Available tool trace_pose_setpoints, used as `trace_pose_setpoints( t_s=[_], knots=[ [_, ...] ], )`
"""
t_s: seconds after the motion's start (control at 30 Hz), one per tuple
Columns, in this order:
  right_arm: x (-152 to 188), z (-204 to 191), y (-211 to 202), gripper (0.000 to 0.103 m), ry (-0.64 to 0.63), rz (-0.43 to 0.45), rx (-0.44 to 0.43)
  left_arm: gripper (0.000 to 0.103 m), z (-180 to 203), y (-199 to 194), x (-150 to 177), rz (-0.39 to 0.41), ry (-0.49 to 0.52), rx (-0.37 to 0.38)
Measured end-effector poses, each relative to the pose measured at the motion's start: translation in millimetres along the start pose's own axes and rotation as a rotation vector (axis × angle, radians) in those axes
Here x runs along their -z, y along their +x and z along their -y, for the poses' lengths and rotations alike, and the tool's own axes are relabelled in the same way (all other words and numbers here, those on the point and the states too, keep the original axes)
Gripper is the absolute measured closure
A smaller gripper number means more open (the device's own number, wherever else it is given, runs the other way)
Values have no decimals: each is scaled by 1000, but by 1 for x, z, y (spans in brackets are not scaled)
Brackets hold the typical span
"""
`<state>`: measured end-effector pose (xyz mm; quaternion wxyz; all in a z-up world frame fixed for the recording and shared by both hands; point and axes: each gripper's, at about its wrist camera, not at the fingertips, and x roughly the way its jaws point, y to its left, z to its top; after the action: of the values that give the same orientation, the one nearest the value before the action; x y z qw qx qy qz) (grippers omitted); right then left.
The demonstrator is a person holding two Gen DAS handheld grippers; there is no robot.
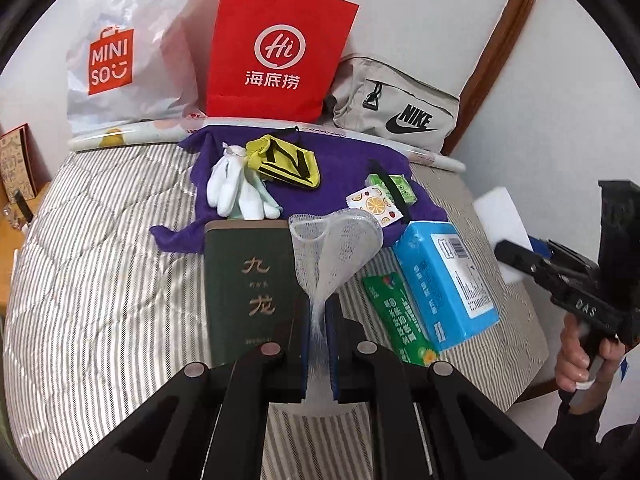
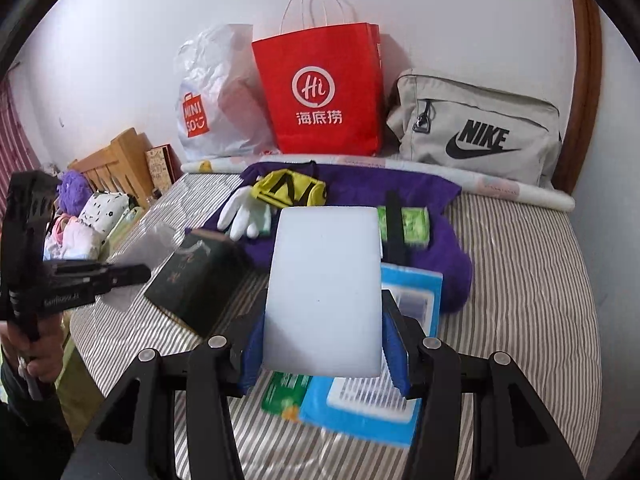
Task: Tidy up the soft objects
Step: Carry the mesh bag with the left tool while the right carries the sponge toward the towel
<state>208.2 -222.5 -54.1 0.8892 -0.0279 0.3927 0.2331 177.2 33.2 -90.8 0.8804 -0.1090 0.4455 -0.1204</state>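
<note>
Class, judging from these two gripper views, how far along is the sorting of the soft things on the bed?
Nothing looks put away yet. In hand: the left gripper pinches the white mesh pouch; the right gripper clamps the white sponge block. Left: the white gloves, yellow pouch and purple cloth lie on the bed.

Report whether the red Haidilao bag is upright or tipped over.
Upright: the red bag stands against the wall, its handles rising above its top edge.
</note>
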Motion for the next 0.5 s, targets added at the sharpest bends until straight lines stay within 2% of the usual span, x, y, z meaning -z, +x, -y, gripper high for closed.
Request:
trace_pose_setpoints(
  t_s=[0.5],
  knots=[
    [-56, 31, 71, 52, 7, -54, 48, 95, -15, 31, -54, -19, -23, -9]
  ],
)
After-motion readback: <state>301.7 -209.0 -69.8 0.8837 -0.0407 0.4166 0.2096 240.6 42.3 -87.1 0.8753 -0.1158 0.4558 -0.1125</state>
